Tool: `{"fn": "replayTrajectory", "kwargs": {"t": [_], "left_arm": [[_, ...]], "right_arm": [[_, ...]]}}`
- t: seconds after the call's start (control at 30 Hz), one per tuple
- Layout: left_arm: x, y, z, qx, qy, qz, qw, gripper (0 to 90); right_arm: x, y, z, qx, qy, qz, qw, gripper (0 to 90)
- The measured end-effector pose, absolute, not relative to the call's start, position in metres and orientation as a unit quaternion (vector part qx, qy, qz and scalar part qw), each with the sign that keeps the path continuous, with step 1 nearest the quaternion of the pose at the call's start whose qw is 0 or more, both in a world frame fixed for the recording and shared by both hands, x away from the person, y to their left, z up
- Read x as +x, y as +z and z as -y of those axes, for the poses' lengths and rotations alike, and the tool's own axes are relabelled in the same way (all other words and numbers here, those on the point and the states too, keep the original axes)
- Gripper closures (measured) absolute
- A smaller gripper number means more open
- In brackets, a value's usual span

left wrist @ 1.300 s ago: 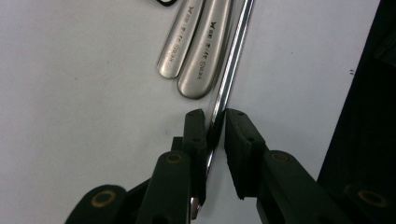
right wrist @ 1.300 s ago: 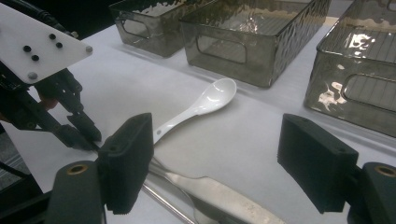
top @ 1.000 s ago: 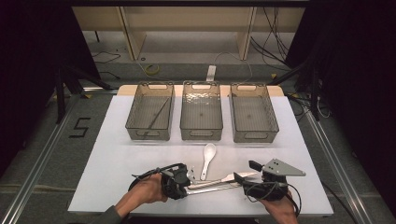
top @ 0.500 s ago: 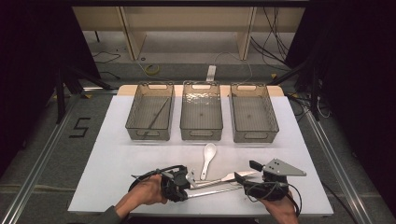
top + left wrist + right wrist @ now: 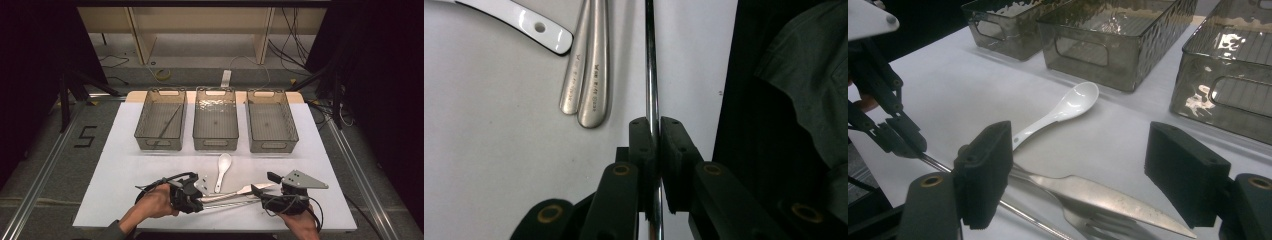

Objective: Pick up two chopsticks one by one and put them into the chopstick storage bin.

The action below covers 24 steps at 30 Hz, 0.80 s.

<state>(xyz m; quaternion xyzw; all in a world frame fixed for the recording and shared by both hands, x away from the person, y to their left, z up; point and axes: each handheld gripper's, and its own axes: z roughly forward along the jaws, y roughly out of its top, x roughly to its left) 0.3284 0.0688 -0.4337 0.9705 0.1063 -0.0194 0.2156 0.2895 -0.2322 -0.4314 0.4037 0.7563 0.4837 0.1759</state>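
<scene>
My left gripper (image 5: 652,132) is shut on a thin metal chopstick (image 5: 652,65) that lies along the white table near its front edge. Beside it lie the steel handles of a knife and a fork (image 5: 589,65) and the handle of a white ceramic spoon (image 5: 524,20). From above, the left gripper (image 5: 199,196) sits at the front left of the cutlery and the chopstick (image 5: 230,204) runs rightward from it. My right gripper (image 5: 1080,165) stands open just above the knife blade (image 5: 1098,197) and fork tines (image 5: 1088,222), touching neither. The spoon (image 5: 1063,110) lies beyond.
Three clear grey bins stand in a row at the back: the left bin (image 5: 145,131) holds another thin chopstick (image 5: 167,125); the middle bin (image 5: 200,135) and right bin (image 5: 292,132) hold nothing that shows. The table's front edge (image 5: 225,231) is close behind both hands.
</scene>
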Motion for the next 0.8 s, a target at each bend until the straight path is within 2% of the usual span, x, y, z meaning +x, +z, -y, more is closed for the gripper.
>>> {"fn": "replayTrajectory", "kwargs": {"t": [0.6, 0.8], "left_arm": [[0.328, -0.404, -0.080, 0.957, -0.024, -0.117, 0.265, 84.4], [0.327, -0.388, -0.084, 0.952, -0.009, -0.121, 0.280, 84.4]], "right_arm": [[0.290, -0.432, 0.233, 0.405, 0.485, -0.755, 0.177, 28.1], [0.289, -0.431, 0.234, 0.410, 0.485, -0.751, 0.179, 28.1]]}}
